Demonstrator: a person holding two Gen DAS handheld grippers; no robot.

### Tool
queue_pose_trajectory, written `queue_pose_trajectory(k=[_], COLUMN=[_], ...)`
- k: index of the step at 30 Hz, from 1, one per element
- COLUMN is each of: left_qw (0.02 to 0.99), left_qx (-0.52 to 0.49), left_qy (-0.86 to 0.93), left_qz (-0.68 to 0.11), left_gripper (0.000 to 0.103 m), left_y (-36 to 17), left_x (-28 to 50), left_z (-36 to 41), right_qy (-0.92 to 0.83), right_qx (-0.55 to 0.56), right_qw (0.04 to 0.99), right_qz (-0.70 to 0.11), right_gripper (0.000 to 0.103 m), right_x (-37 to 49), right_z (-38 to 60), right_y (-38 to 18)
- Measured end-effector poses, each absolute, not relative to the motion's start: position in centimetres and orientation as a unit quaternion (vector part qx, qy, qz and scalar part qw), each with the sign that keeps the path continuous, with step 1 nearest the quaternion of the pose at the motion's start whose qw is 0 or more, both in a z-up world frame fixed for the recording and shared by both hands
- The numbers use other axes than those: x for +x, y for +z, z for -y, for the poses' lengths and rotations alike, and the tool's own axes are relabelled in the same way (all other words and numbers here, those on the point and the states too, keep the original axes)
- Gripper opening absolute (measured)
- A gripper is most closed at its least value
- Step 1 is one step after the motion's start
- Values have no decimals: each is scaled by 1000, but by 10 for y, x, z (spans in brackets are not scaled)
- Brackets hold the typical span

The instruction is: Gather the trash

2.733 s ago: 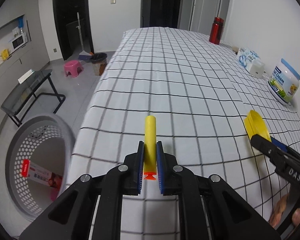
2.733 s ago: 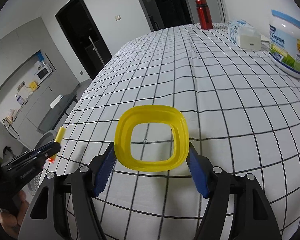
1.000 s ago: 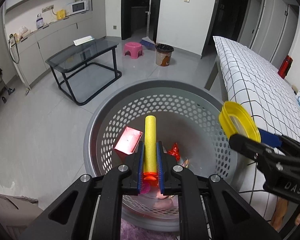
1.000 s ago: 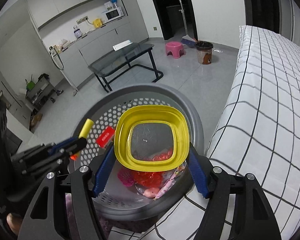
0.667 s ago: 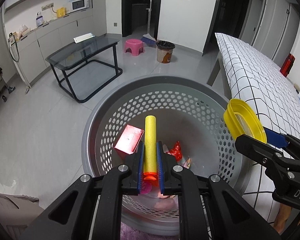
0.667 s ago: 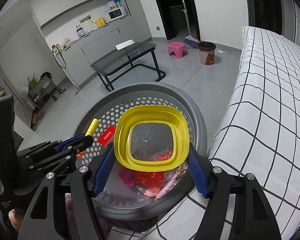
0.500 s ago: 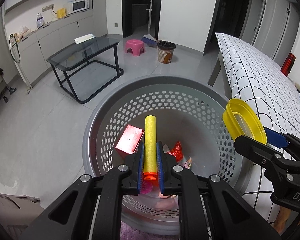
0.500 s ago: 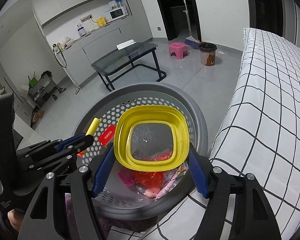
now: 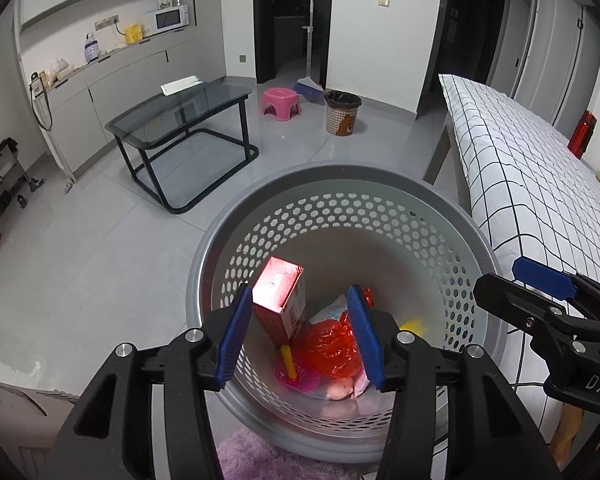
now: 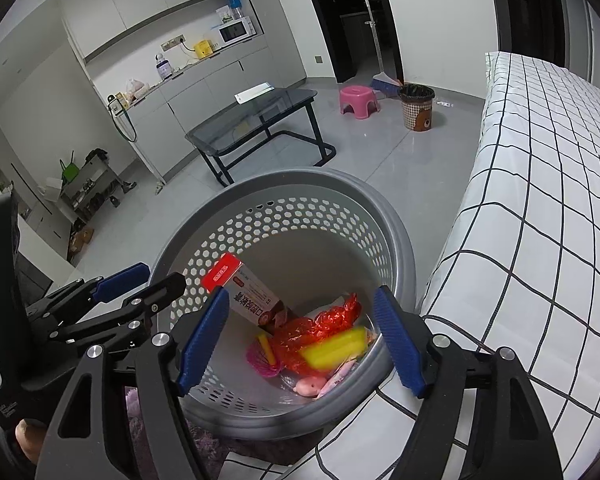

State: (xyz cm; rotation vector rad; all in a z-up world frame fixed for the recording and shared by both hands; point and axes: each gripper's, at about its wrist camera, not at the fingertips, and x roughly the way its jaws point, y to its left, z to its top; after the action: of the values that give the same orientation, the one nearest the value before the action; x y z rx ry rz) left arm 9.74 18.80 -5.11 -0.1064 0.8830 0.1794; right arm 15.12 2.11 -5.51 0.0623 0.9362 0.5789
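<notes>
A grey perforated basket stands on the floor beside the table; it also shows in the right wrist view. My left gripper is open and empty above it. My right gripper is open and empty too. In the basket lie a yellow foam dart, also in the right wrist view, a blurred yellow lid, a red box, red wrapper and other small trash.
The table with the checked cloth runs along the right. A red bottle stands on it far back. A glass side table, pink stool and small bin stand on the floor beyond. A purple rug lies under the basket.
Both grippers have opened. The yellow dart has dropped from the left gripper and the yellow lid from the right gripper into the basket.
</notes>
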Motion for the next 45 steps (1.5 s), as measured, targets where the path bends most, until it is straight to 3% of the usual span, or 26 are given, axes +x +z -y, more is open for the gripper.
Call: queue_pose_trajectory(k=[12,28,45], left_qw=[901,903,900], left_qx=[-47,-46,-41], left_qy=[93,113,128], left_qz=[-421,-411,-416], left_gripper=[60,89,95], left_y=[-46,-38,-41], left_x=[96,91,95], left_z=[-188,-196,-197], right_qy=[275,275,275], right_qx=[35,37,37], right_qw=[851,851,851], right_qz=[-446,-446,-445], right_gripper=[72,72,72], right_x=[154,154,156], right_z=[-17,-14,-14], right_y=[-57,-58,-57])
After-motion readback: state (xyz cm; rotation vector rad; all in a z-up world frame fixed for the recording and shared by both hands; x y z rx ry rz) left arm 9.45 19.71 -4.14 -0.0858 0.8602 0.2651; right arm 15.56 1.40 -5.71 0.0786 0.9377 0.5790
